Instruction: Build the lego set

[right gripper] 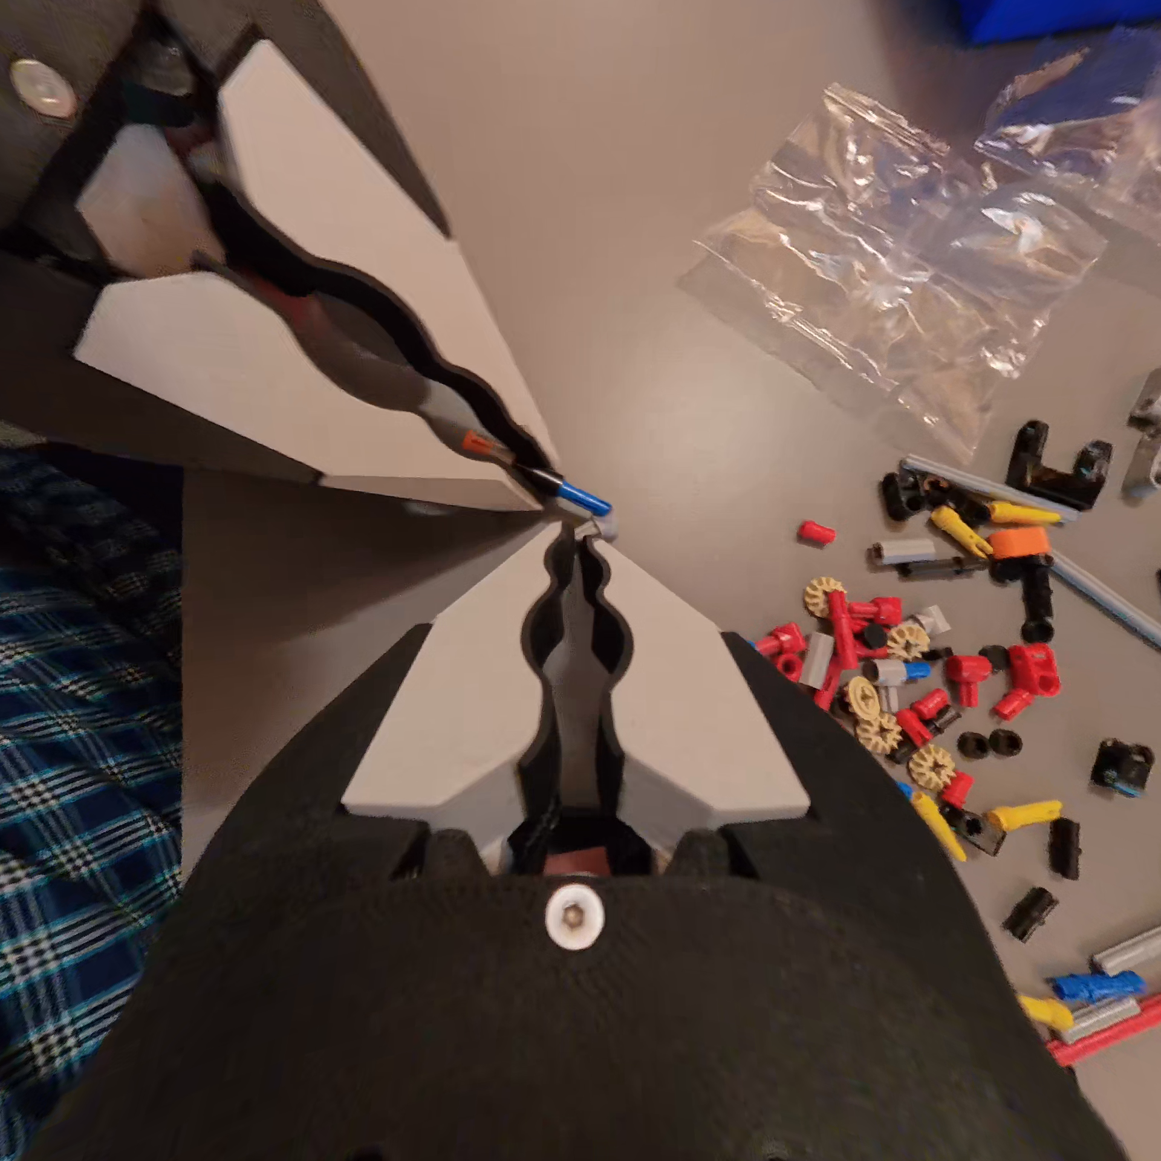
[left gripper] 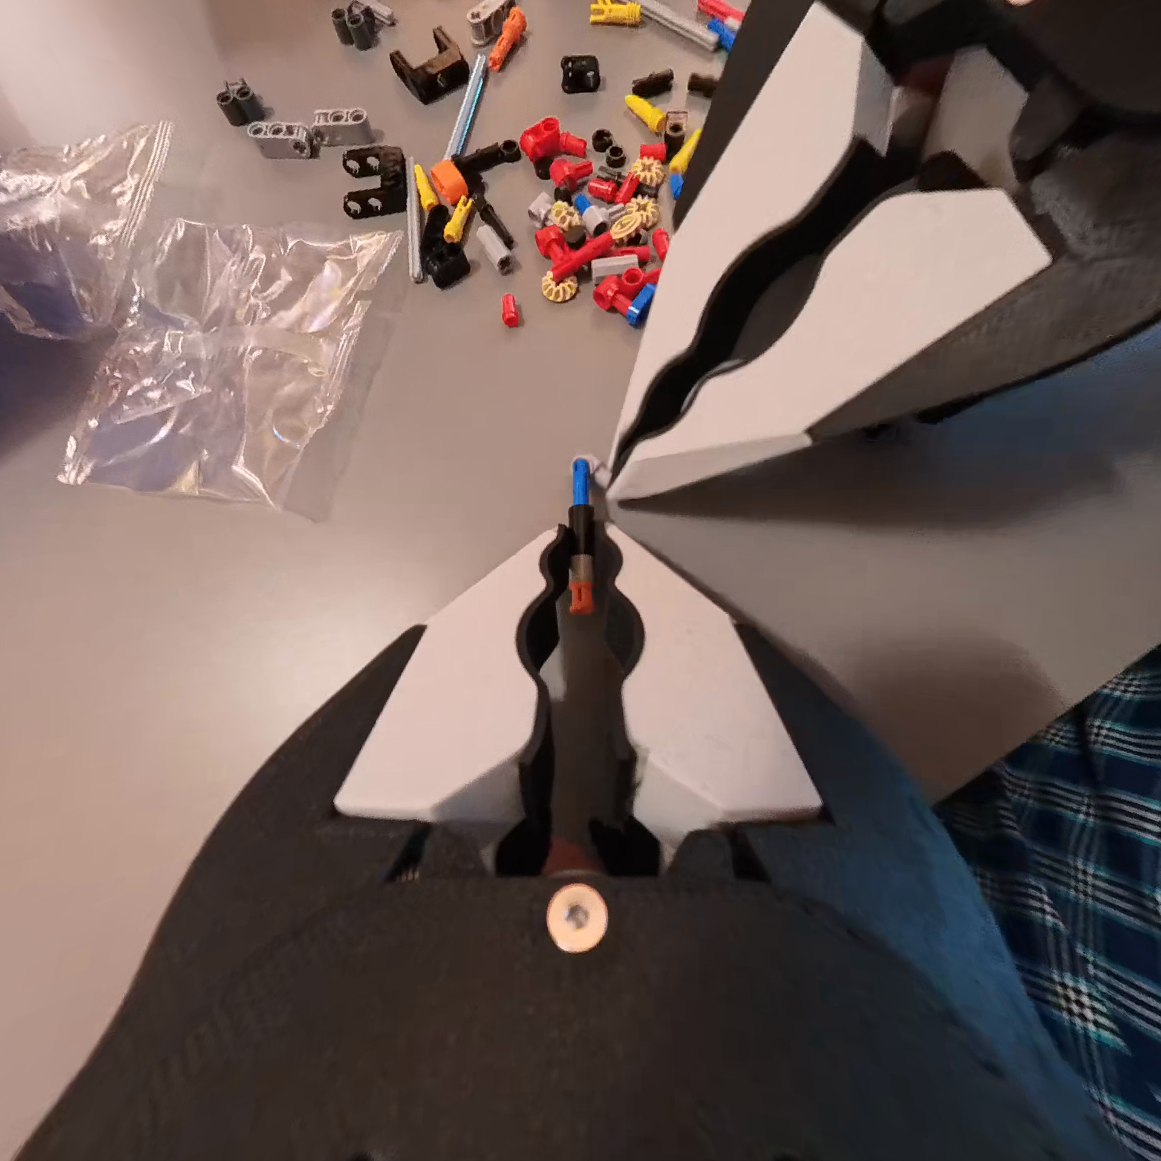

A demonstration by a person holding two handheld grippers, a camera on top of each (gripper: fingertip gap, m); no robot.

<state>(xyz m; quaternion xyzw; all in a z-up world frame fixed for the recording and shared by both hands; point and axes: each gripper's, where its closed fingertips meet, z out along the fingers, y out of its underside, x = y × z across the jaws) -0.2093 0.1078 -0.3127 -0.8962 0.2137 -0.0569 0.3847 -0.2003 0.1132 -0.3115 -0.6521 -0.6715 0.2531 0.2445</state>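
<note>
Your left claw pinches a thin axle assembly; your right claw nips a small grey piece touching its blue tip, above the desk.

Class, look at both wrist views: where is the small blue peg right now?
The small blue plastic peg tops a thin black rod clamped in the left hand-held gripper, its tip meeting the right hand-held gripper above the bare grey table.
</note>
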